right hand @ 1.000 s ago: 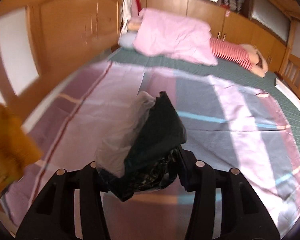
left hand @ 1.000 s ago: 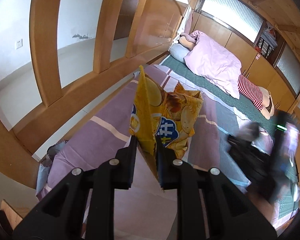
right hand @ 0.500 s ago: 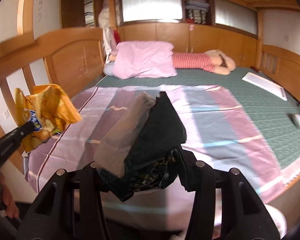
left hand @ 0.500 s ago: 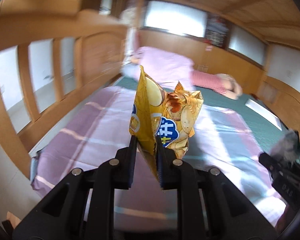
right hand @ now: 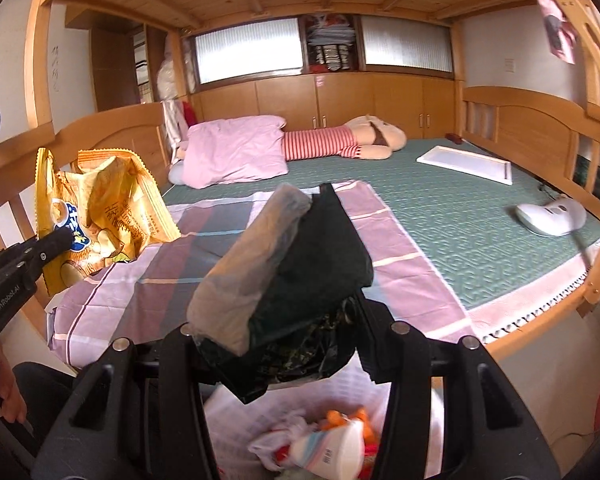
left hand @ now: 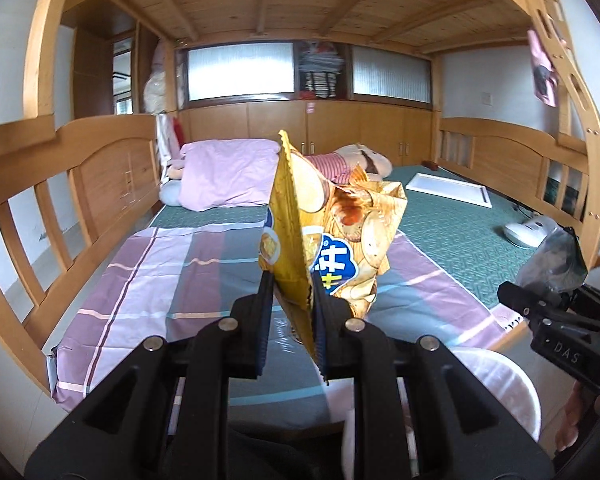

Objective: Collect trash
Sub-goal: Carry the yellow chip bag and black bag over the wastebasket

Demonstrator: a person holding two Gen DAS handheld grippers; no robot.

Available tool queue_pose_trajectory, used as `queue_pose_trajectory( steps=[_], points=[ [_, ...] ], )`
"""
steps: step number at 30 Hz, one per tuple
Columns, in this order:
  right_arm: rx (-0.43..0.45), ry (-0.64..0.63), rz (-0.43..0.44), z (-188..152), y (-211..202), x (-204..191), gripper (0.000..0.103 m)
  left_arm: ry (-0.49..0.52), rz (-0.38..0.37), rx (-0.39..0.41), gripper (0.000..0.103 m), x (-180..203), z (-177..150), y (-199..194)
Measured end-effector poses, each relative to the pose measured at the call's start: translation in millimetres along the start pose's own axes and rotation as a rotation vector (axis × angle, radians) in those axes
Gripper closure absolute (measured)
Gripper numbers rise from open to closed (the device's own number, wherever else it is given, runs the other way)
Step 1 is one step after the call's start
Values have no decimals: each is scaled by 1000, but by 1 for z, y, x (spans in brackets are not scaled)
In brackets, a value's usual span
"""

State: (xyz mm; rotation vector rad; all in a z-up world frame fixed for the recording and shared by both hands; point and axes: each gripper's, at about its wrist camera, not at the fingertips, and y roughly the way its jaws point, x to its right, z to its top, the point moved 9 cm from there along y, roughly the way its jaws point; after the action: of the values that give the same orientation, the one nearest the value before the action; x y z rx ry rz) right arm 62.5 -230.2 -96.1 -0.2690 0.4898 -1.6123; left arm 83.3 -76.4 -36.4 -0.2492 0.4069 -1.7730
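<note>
My left gripper (left hand: 292, 312) is shut on a yellow chip bag (left hand: 332, 232) and holds it upright in the air in front of the bed. The bag also shows at the left of the right wrist view (right hand: 96, 208). My right gripper (right hand: 276, 340) is shut on a crumpled dark plastic bag (right hand: 300, 256). It hangs just above a trash bin with a white liner (right hand: 236, 412) that holds several wrappers. In the left wrist view the right gripper (left hand: 540, 300) with the dark bag (left hand: 556, 260) is at the far right, above the bin's white rim (left hand: 500, 376).
A wooden bunk bed has a purple striped sheet (right hand: 180, 264) and a green mat (right hand: 460, 216). On it lie a pink pillow (right hand: 236, 148), a striped plush doll (right hand: 340, 144), a white tray (right hand: 464, 164) and a white handheld device (right hand: 552, 216). Wooden rails (left hand: 60, 200) stand left and right.
Both grippers have pulled back from the bed and swung level. The trash bin has come into view below the right gripper. Both still hold their bags.
</note>
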Motion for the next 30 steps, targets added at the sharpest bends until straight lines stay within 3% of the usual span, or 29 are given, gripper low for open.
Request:
queue_pose_trajectory(
  steps=[8,13,30],
  points=[
    [37,-5,23,-4,-45,31,53,51,-38,3,84,52,-9,-16],
    [25,-34,7,-7,-51,39,52,87,-74,-9,84,76,-15,-16],
    [-29,-59,33,-26,-43,30,52,92,-83,-25,83,74,-27,-16]
  ],
)
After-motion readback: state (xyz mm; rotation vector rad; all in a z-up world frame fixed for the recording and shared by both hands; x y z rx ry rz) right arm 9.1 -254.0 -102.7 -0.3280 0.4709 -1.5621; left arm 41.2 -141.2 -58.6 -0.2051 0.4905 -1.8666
